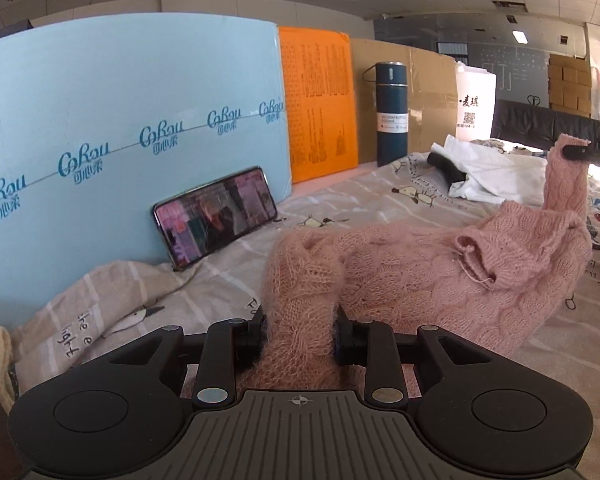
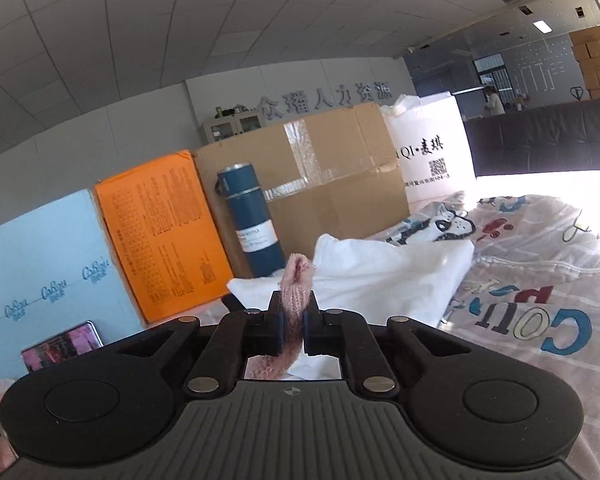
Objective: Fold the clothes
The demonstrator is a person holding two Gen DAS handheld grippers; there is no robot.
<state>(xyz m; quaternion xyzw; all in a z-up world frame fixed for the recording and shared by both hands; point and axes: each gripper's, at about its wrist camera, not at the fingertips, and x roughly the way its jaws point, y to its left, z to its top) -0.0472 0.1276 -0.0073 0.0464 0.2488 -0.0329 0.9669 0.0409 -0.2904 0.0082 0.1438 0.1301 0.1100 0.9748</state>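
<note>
A pink cable-knit sweater (image 1: pixel 460 272) lies bunched on the printed bedsheet (image 1: pixel 236 280). My left gripper (image 1: pixel 300 332) is shut on a thick fold of the pink sweater close to the camera. My right gripper (image 2: pixel 292 322) is shut on the cuff of a pink sleeve (image 2: pixel 296 292) and holds it up. In the left wrist view that raised sleeve (image 1: pixel 564 184) stands upright at the right, with the right gripper's fingertips (image 1: pixel 576 152) pinching its top.
A phone (image 1: pixel 216 216) leans on a light blue panel (image 1: pixel 100 120). Behind stand an orange board (image 1: pixel 320 100), a dark blue flask (image 1: pixel 392 112), a cardboard box (image 2: pixel 332 184) and a white bag (image 2: pixel 428 152). White clothes (image 2: pixel 380 276) lie beyond the sweater.
</note>
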